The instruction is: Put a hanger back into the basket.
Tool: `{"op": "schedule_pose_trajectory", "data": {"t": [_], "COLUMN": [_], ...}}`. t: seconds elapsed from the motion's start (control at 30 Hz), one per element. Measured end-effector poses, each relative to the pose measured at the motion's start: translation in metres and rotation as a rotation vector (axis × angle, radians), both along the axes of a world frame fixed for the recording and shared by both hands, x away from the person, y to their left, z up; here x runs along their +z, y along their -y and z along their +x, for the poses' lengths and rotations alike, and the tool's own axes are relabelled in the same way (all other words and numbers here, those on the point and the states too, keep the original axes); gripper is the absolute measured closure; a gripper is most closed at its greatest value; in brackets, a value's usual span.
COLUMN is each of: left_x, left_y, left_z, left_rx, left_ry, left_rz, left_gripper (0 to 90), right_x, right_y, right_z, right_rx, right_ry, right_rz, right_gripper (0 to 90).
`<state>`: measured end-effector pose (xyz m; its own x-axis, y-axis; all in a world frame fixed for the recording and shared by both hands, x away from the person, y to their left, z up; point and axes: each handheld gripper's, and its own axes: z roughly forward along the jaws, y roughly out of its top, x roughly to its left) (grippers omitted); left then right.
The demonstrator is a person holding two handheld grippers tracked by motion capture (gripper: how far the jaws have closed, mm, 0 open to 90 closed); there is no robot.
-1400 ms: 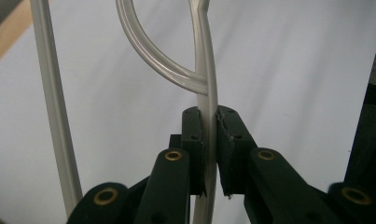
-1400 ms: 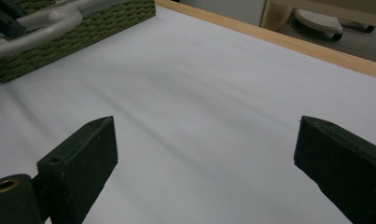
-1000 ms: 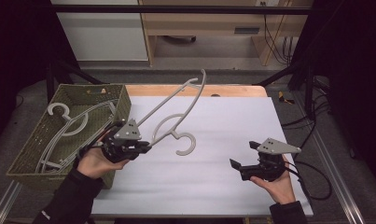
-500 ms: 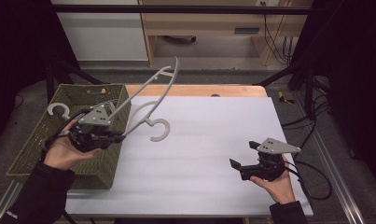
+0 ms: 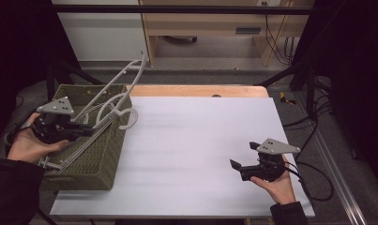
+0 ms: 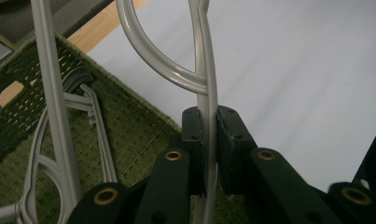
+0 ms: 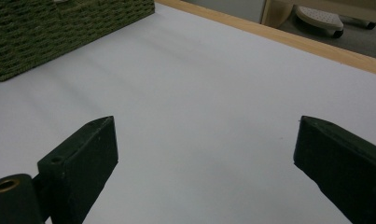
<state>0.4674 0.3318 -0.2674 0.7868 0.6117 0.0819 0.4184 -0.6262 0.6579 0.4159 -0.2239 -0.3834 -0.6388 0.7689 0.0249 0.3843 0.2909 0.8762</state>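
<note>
Grey plastic hanger [image 5: 112, 96] sits clamped in the left gripper [image 5: 86, 132], tilted over the green woven basket [image 5: 104, 159] at the table's left. Stowing seems underway; lowering and releasing comes next. Right gripper [image 5: 240, 164] rests open, empty, near-right.

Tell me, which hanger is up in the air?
The pale hanger pinched in the left gripper: it sticks up slanted above the green basket. The other hangers lie flat inside the basket.
</note>
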Motion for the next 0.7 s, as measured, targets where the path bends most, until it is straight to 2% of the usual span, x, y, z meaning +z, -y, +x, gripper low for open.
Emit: {"op": "schedule_pose_trajectory", "data": {"t": [0.4, 0.7], "left_x": [-0.021, -0.034], "left_y": [-0.028, -0.051], "left_z": [0.007, 0.003], "left_rx": [0.029, 0.058], "left_ry": [-0.064, -0.1], "left_rz": [0.018, 0.039], "left_gripper": [82.0, 82.0], "right_x": [-0.001, -0.001], "right_y": [-0.001, -0.001], "right_z": [0.001, 0.001], "right_rx": [-0.002, -0.003], "right_ry": [-0.003, -0.003], "right_rz": [-0.006, -0.008], "right_gripper": [6.7, 6.7]}}
